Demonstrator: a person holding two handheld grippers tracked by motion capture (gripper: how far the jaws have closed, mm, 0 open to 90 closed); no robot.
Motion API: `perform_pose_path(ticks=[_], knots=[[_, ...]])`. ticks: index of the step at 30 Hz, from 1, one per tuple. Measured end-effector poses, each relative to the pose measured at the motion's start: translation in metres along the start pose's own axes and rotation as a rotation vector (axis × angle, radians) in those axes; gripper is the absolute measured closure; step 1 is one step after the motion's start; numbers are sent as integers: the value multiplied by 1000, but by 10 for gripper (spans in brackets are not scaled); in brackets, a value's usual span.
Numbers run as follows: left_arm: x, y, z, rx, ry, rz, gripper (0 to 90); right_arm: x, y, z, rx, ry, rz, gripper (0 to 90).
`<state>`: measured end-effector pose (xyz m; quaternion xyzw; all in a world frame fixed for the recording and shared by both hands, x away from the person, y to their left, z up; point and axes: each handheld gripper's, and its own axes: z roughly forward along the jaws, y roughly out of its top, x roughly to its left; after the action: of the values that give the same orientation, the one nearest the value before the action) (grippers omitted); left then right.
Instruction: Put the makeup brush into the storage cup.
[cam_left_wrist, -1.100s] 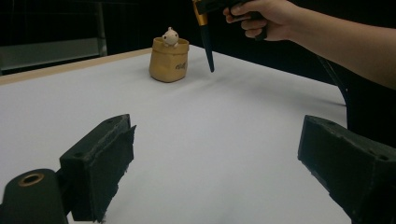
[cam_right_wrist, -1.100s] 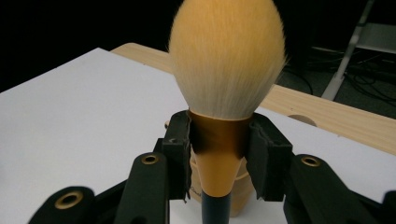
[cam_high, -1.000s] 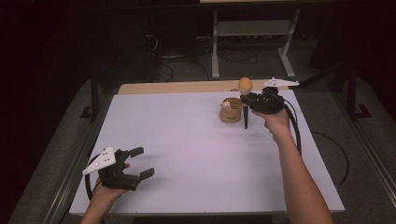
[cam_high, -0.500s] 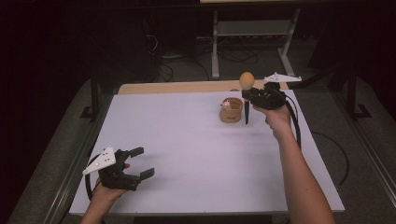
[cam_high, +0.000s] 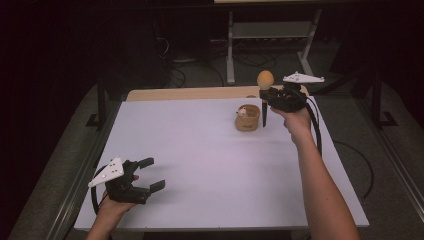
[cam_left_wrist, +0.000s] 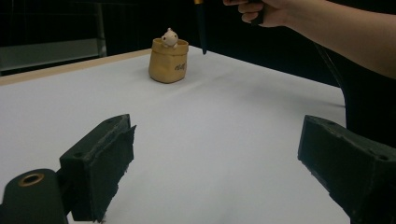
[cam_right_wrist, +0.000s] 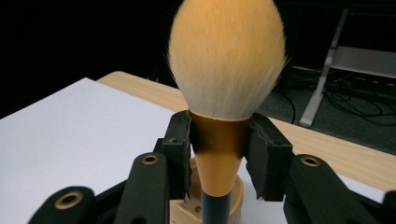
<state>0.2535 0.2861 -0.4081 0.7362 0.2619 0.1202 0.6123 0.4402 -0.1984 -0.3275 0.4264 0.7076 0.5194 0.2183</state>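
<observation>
A makeup brush (cam_right_wrist: 227, 60) with a fluffy orange head, copper ferrule and dark handle stands upright in my right gripper (cam_right_wrist: 219, 144), whose jaws are shut on the ferrule. From above, the brush (cam_high: 265, 80) hangs with its handle tip just right of a small tan pot (cam_high: 248, 118) with a little white figure in it, and the right gripper (cam_high: 272, 98) is beside it. The pot (cam_left_wrist: 169, 60) also appears far off in the left gripper view, the brush handle (cam_left_wrist: 201, 28) just right of it. My left gripper (cam_high: 152, 174) rests open near the table's front left corner, holding nothing.
The white tabletop (cam_high: 200, 160) has a wooden strip (cam_high: 190, 93) along its far edge. A metal stand (cam_high: 270, 30) and cables lie on the dark floor behind the table.
The right gripper has lifted the brush a little, so its head stands higher above the pot. The left gripper has stayed put.
</observation>
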Motion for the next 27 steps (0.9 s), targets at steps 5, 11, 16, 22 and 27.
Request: perform_pose_path(ticks=[5,11,16,22,27], knots=[[0,0,0,-1,0,1,100,0,5,1,-19,-13,0,623],[0,0,0,-1,0,0,100,1,8,3,-27,-23,5,623],[0,0,0,-4,-1,-1,100,1,12,4,-37,-28,6,623],[0,0,0,-8,-3,-2,100,2,17,7,-46,-38,-2,623],[0,0,0,-8,-4,0,100,2,19,10,-48,-46,-2,624]])
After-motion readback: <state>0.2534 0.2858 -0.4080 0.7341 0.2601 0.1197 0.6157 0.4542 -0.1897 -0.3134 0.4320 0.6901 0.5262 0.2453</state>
